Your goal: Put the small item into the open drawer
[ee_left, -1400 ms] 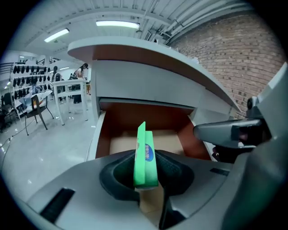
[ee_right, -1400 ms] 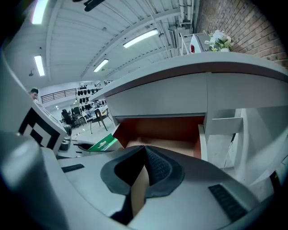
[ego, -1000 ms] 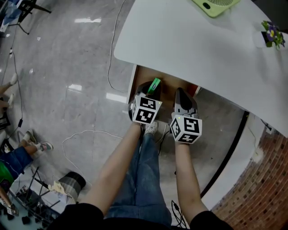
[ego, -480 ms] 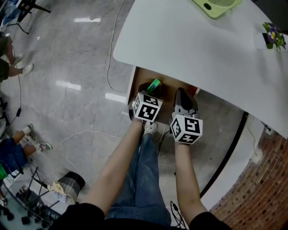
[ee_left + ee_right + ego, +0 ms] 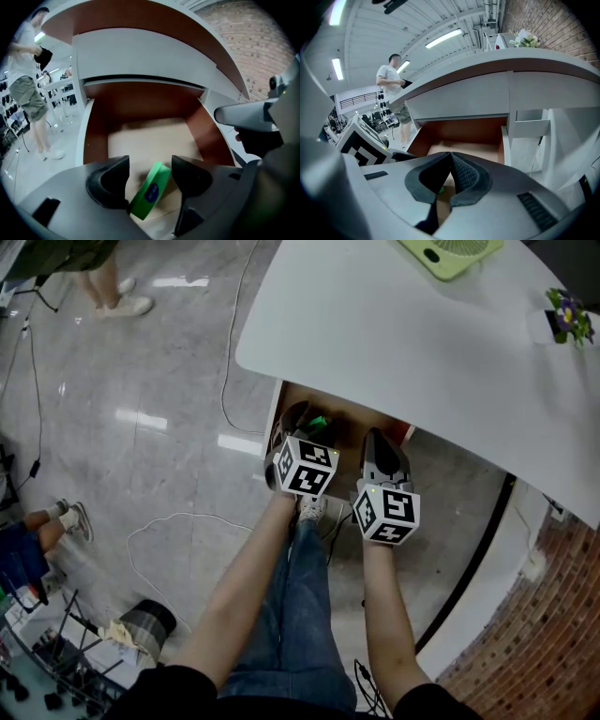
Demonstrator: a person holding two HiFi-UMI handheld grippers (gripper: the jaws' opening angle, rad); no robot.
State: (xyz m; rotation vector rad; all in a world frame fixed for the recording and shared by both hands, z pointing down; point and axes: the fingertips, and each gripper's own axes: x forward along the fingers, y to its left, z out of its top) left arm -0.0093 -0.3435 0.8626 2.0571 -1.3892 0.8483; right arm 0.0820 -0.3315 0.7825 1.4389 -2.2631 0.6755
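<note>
Under the white curved worktop [image 5: 403, 343], the brown wooden drawer [image 5: 140, 101] stands open. The left tongs [image 5: 150, 165] hang over its near end, jaws just opened wide. The small flat green block with a blue label [image 5: 151, 190] lies tilted between them, not pinched, low over the drawer floor. The right tongs [image 5: 450, 157] are pressed together, empty. This looks like the release step; next the left tongs should likely lift clear.

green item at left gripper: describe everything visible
The green item is a small flat slab, plastic-looking, with a dark blue oval label on one narrow face. It is tilted between the left gripper's jaws, which have just been opening and do not clamp it, above the open drawer's tan floor. Whether it touches that floor is unclear.
</note>
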